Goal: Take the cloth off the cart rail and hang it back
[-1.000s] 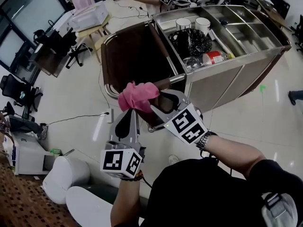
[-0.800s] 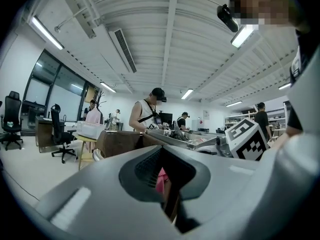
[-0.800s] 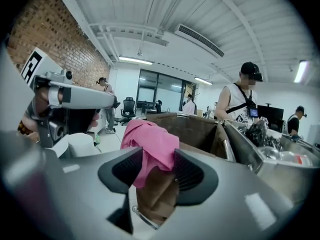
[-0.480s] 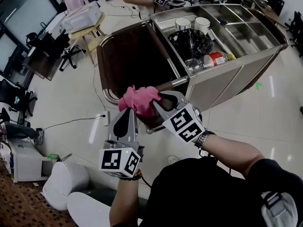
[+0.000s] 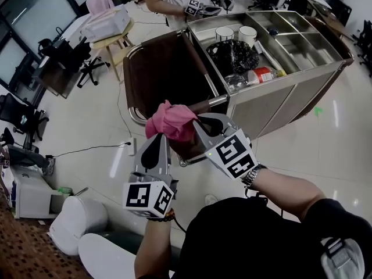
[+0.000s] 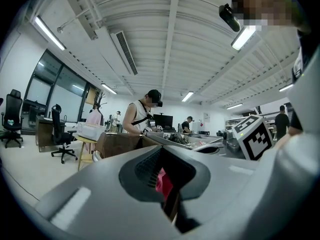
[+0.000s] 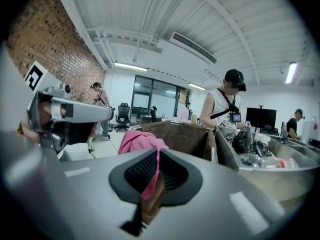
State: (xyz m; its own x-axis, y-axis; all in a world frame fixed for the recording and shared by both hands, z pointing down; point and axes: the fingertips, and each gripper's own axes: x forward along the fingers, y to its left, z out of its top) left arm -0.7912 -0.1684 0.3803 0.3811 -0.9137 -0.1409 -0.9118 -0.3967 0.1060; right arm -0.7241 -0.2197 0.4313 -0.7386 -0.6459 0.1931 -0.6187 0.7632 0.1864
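Both my claws are clamped on the pink cloth point(image 5: 172, 121), which sits bunched just below the middle of the head view, in front of the cart's point(image 5: 279, 100) brown end panel and near the lower bend of the cart rail point(image 5: 127, 92). I cannot tell whether it touches the rail. My left claw point(image 5: 159, 137) comes up from the lower left, jaws together with a sliver of pink caught in the notch. My right claw point(image 5: 195, 124) comes in from the right, jaws closed on a fold that trails down between them. I judge that I hold it at two spots so I can pull the bundle open and lay it flat over the rail instead of dropping it as a lump.
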